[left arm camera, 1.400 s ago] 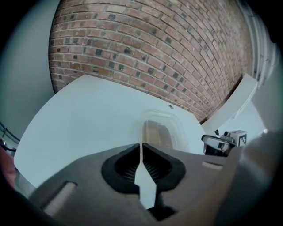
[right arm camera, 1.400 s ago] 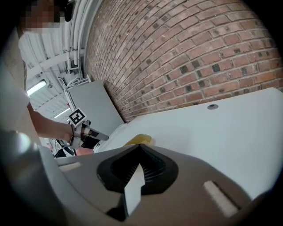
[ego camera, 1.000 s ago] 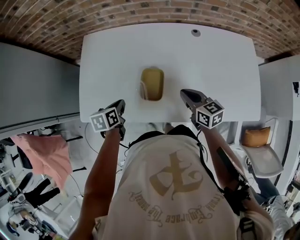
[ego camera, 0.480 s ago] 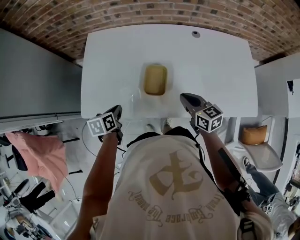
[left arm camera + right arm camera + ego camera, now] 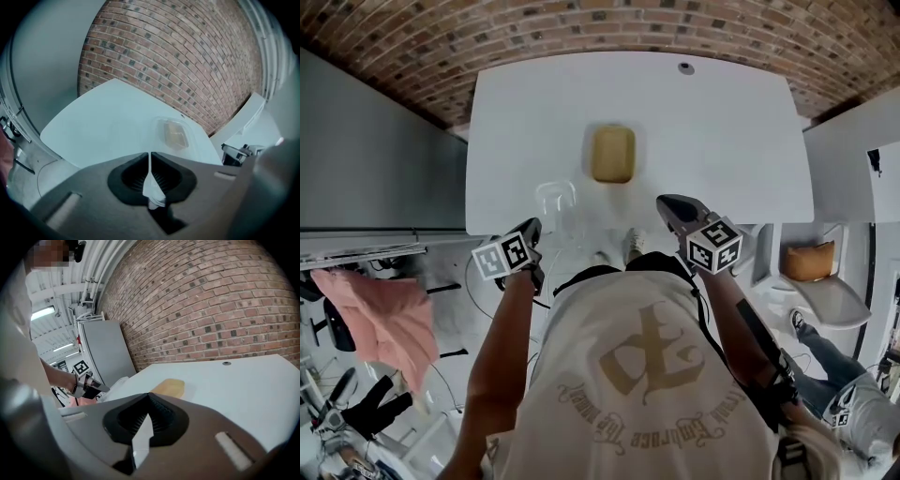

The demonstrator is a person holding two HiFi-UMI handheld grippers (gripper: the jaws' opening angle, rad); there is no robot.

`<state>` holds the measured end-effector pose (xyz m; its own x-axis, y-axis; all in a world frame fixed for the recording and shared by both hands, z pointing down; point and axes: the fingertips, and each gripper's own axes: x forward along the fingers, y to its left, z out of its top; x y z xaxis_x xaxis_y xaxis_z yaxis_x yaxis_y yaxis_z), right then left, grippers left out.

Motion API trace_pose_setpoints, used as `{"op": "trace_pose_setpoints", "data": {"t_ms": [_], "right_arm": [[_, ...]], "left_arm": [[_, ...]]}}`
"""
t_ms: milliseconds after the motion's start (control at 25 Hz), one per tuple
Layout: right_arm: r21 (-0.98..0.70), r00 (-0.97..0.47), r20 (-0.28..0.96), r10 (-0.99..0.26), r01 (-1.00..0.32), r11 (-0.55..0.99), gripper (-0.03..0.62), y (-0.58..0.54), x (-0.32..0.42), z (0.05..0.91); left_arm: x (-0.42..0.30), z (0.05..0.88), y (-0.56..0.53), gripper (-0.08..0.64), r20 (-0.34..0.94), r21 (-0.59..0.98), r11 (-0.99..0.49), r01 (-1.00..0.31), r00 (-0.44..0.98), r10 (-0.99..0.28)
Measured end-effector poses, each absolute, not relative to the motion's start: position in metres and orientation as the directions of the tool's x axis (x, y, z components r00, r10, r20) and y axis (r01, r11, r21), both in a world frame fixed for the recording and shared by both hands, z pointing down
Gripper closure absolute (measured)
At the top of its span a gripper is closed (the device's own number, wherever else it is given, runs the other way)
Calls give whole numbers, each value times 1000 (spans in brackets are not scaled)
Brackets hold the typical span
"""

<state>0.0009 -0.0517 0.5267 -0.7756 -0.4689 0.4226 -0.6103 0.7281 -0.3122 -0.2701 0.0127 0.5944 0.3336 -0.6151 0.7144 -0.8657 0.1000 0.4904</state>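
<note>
A tan, rounded block [image 5: 612, 154] lies near the middle of the white table [image 5: 722, 122]; it also shows in both gripper views [image 5: 174, 134] [image 5: 169, 387]. A clear plastic piece [image 5: 559, 202] lies to its near left, by the table's front edge. My left gripper [image 5: 531, 231] hangs just off that edge, close to the clear piece, with its jaws shut [image 5: 150, 159]. Nothing clearly shows between them. My right gripper [image 5: 668, 205] hovers over the front edge to the block's near right, also shut [image 5: 147, 401] and empty.
A brick wall [image 5: 581, 23] runs behind the table, and a grey panel [image 5: 375, 150] stands to its left. A small round hole [image 5: 685, 67] sits at the table's far side. On the right is a white seat with a tan cushion [image 5: 810, 262]. A pink cloth [image 5: 380, 314] hangs lower left.
Both grippers have drawn back from the block toward the table's front edge. The clear piece, earlier right beside the block, now lies apart at its near left.
</note>
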Motion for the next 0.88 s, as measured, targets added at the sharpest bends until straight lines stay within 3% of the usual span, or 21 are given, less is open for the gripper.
{"op": "trace_pose_setpoints", "data": {"t_ms": [880], "right_arm": [[-276,-733,420,-535,-664,695,584,-1,1,519]], "left_arm": [[-267,597,43,540,680,535,52,-843,393,-620]]}}
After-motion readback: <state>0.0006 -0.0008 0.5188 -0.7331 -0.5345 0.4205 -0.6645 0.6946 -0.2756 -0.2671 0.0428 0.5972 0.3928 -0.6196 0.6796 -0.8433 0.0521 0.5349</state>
